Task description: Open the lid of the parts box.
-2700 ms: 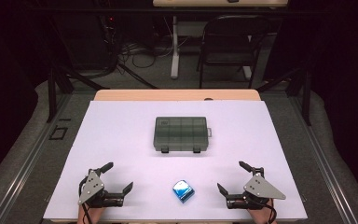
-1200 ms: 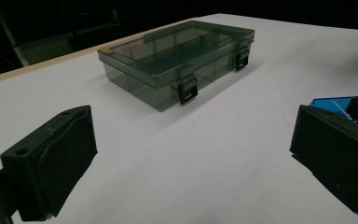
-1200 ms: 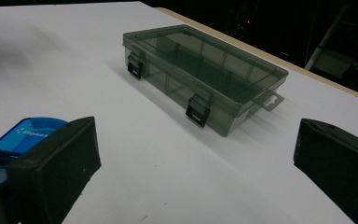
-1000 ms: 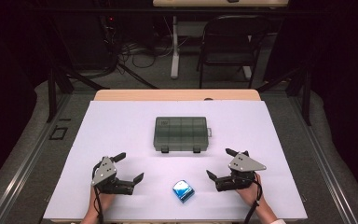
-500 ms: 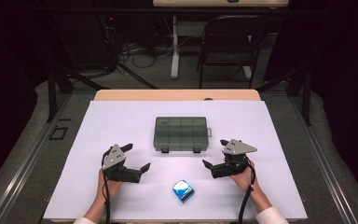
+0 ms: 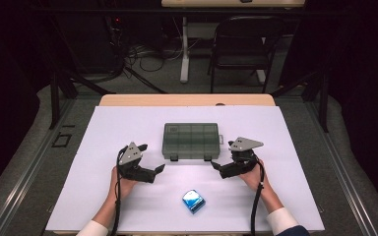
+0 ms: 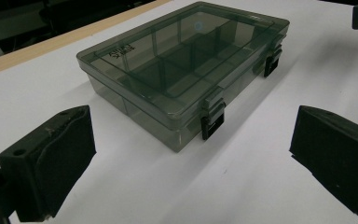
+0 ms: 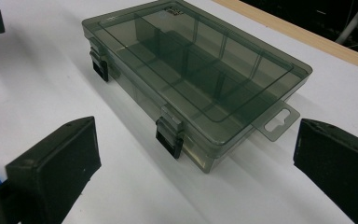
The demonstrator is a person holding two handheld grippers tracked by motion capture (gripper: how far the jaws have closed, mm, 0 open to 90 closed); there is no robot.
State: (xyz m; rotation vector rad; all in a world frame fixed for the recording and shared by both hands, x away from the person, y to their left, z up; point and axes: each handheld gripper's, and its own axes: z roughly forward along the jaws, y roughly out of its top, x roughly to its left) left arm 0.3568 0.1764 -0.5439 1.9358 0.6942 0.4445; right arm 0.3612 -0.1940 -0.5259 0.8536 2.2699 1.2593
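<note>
High view: left gripper (image 6: pixel 153 171) near the front-left corner of the smoky translucent plastic compartment box (image 6: pixel 191 140), jaws spread wide, gripping nothing, tips aimed toward the box's near edge and just short of it. Right gripper (image 6: pixel 220 167) mirrored at the front-right corner, jaws equally wide apart and empty, close beside the box without touching. Box flat at the middle of the white table top (image 6: pixel 103 128), lid closed, two dark latches on the near side. Left gripper view: box (image 7: pixel 182 70) ahead between the two black jaws, left latch (image 7: pixel 213 120) roughly centred. Right gripper view: box (image 8: pixel 191 74) likewise framed, right latch (image 8: pixel 169 136) nearest, hang tab (image 8: pixel 276 122) jutting from the end. Forearms in from the near edge, white-cuffed, angled inward toward the box. Small blue-and-white packet (image 6: pixel 194 201) nearer the table's front edge, between the forearms, well apart from the box.
</note>
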